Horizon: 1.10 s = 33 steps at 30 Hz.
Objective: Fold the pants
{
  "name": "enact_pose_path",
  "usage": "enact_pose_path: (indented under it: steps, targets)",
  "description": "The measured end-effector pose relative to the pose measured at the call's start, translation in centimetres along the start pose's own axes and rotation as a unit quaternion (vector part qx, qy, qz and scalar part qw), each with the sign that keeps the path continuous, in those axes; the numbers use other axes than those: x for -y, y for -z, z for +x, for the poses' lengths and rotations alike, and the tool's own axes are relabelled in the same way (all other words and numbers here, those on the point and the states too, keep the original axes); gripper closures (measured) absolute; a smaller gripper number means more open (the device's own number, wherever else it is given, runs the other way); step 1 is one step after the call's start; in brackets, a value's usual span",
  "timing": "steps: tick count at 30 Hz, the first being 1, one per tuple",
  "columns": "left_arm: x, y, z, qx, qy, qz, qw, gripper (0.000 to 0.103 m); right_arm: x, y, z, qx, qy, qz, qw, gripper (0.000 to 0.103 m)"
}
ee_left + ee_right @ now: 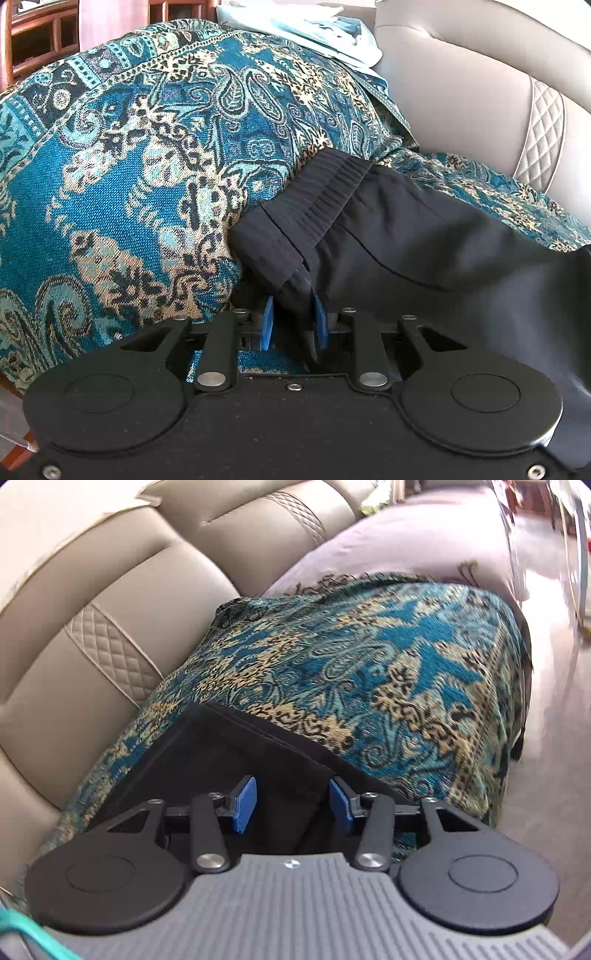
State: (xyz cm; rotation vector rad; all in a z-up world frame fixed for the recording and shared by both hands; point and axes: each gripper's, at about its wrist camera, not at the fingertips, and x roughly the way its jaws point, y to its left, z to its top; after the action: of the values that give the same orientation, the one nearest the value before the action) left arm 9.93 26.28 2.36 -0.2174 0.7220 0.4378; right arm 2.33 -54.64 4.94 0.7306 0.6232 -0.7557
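Black pants [388, 229] lie on a teal paisley throw [129, 166] over a sofa seat. In the left wrist view the gathered elastic waistband [325, 192] points away from me. My left gripper [293, 325] has its blue pads [269, 325] partly closed around a bunch of the pants' near edge. In the right wrist view the other end of the pants [258, 760] lies flat on the throw [406, 672]. My right gripper [291, 801] is open, its blue pads [243, 805] wide apart over the black cloth.
Beige leather sofa backrests [110, 602] with quilted bands stand behind the throw. Pale folded cloth [314, 29] lies at the far end in the left wrist view. A wooden chair [33, 37] and floor [546, 664] lie beyond the sofa's edge.
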Motion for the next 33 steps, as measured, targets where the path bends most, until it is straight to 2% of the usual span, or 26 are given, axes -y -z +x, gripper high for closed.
enact_pose_path:
  steps: [2,6,12,15,21,22,23,24,26,28,30,33]
  targets:
    - [0.1,0.0,0.0,0.001,-0.002,-0.001,1.0000,0.079,-0.9,0.3,0.1,0.004,0.007,-0.025,1.000,0.070]
    - [0.2,-0.1,0.1,0.001,-0.006,0.000,1.0000,0.079,-1.6,0.9,-0.1,0.010,0.030,-0.035,0.999,0.093]
    - [-0.1,-0.3,0.4,0.000,-0.002,0.003,1.0000,0.078,-1.3,1.2,-2.4,0.036,0.054,-0.035,0.997,0.095]
    - [0.0,-0.3,0.4,0.001,-0.001,0.010,1.0000,0.074,-1.0,1.3,-3.0,0.046,0.073,-0.053,0.995,0.095]
    - [0.2,-0.3,0.5,0.003,-0.002,0.019,0.9998,0.071,-0.1,1.3,-1.6,0.021,0.092,-0.070,0.993,0.094]
    - [0.2,-0.3,0.5,0.004,-0.002,0.021,0.9998,0.071,-0.3,1.4,-1.5,0.023,0.094,-0.079,0.992,0.091]
    - [0.3,-0.3,0.3,0.006,-0.004,0.025,0.9997,0.071,-0.7,1.6,-1.5,0.026,0.098,-0.093,0.990,0.083]
    - [0.4,-0.3,0.0,0.009,-0.007,0.031,0.9995,0.070,-1.1,1.7,-1.7,0.028,0.106,-0.106,0.988,0.065]
    - [0.7,-0.1,-0.9,0.021,-0.014,0.044,0.9987,0.062,-1.9,2.1,-2.4,0.043,0.126,-0.116,0.984,0.042]
    - [0.8,0.0,-2.1,0.043,-0.014,0.050,0.9977,0.053,-2.8,2.5,-3.4,0.065,0.132,-0.129,0.981,0.031]
    - [1.2,0.0,-3.4,0.066,-0.008,0.054,0.9964,0.049,-3.9,3.0,-4.5,0.092,0.118,-0.148,0.978,0.027]
    - [2.5,-0.2,-5.4,0.099,0.008,0.072,0.9925,0.041,-6.6,4.5,-5.8,0.115,0.063,-0.190,0.973,0.020]
